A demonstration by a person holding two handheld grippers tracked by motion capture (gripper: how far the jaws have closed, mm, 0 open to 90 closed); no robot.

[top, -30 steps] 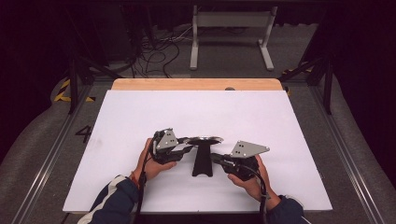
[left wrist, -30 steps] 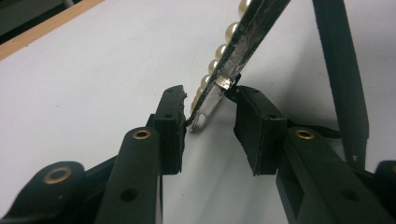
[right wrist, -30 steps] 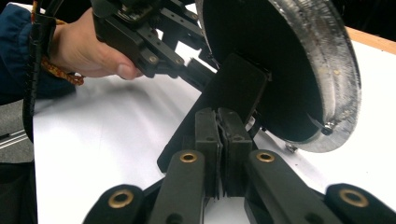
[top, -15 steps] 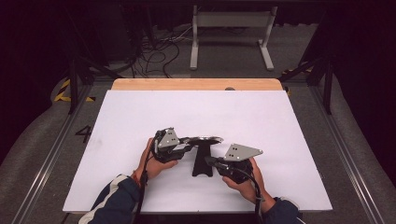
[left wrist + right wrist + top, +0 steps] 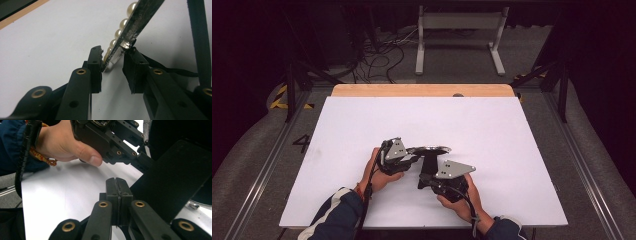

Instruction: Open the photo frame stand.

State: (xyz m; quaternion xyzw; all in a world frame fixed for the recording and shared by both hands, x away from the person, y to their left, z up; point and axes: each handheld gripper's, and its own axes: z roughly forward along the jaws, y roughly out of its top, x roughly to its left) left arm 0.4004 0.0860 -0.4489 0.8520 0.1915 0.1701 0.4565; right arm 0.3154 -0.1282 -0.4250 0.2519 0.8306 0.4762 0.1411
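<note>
On the white desk [image 5: 362, 125], a black strap-like band [image 5: 428, 167] is laid with its long axis running toward the person. Its pearl-edged metal piece [image 5: 130, 27] is pinched by the left hand-held gripper [image 5: 113, 58], whose jaws have just been closing. The right hand-held gripper [image 5: 117, 185], jaws fully together and empty, is seen just beside the band's near end.

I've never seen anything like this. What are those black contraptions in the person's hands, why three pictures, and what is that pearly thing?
No robot here: a person holds a hand-operated gripper in each hand over a white table. One camera looks down from above; the others ride on the grippers and look along their black jaws. The left gripper has just been closing on the rim of a thin, flat piece edged with pearls. The right gripper has its jaws pressed together, apparently empty, beside a black flat part of the same object.
</note>
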